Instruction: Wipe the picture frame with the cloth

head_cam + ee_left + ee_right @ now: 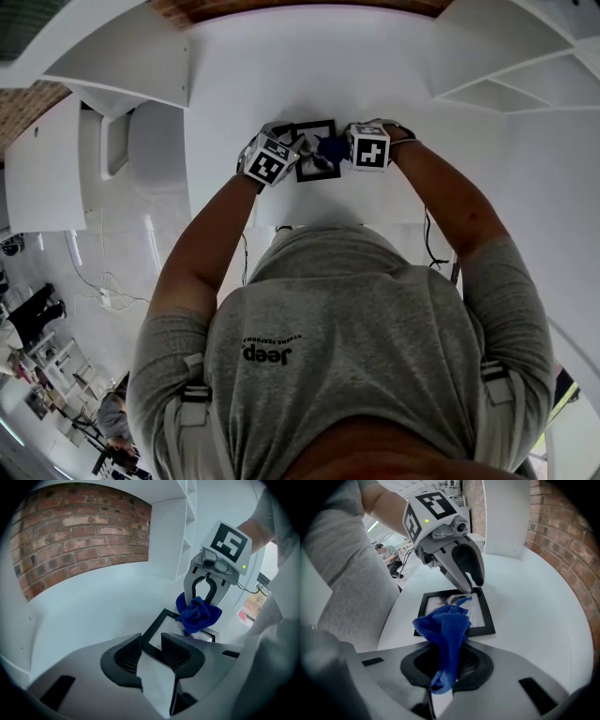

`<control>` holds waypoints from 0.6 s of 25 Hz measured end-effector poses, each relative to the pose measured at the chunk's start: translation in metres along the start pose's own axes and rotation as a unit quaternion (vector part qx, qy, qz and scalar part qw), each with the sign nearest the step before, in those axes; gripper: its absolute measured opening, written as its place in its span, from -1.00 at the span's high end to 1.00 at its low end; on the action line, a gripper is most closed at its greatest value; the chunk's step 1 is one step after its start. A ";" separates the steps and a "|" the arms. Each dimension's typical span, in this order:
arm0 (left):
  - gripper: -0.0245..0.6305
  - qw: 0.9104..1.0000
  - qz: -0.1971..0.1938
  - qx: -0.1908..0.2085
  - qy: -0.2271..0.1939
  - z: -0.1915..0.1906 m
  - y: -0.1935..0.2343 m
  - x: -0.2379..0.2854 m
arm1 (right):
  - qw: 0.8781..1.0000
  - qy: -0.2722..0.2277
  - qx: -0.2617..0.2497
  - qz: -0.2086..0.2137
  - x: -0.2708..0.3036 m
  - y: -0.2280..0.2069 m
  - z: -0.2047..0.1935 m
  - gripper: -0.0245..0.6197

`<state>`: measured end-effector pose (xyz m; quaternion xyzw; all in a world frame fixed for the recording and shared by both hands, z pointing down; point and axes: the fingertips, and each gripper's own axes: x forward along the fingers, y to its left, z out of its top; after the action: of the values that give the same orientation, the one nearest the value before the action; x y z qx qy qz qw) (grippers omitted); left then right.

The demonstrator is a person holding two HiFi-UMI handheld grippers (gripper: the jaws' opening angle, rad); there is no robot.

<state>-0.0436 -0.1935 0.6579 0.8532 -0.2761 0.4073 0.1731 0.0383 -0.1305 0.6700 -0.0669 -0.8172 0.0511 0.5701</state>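
Note:
A black picture frame (317, 155) lies flat on the white table (281, 75). My left gripper (151, 649) is at the frame's (154, 626) near corner, jaws open, the corner between the pads with no clear press. From the right gripper view its fingers (464, 571) come down on the frame's (483, 620) far edge. My right gripper (446, 660) is shut on a bunched blue cloth (445, 627), which hangs over the picture. In the left gripper view the cloth (199, 613) rests on the frame's far side under the right gripper (206, 592).
A brick wall (79, 531) curves behind the table. White shelving (187, 508) and a white panel (506, 517) stand at the back. A cable (429, 239) hangs by the table's near edge. People work far off in the room (37, 314).

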 end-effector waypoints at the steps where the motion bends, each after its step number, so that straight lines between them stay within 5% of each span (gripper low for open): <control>1: 0.49 1.000 0.000 0.005 0.006 -0.001 0.001 0.004 | 1.000 0.000 0.000 0.002 0.000 0.000 0.000 0.75; 9: 0.53 0.996 0.030 0.075 0.037 -0.004 0.000 0.012 | 1.000 -0.009 -0.011 -0.008 -0.002 -0.002 -0.001 0.75; 15: 0.53 0.998 0.035 0.049 0.020 -0.004 0.001 0.011 | 0.995 -0.079 -0.057 -0.001 -0.015 0.024 0.040 0.75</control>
<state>-0.0409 -0.1954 0.6689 0.8421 -0.2818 0.4433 0.1224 0.0069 -0.1094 0.6379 -0.0944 -0.8613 0.0086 0.4992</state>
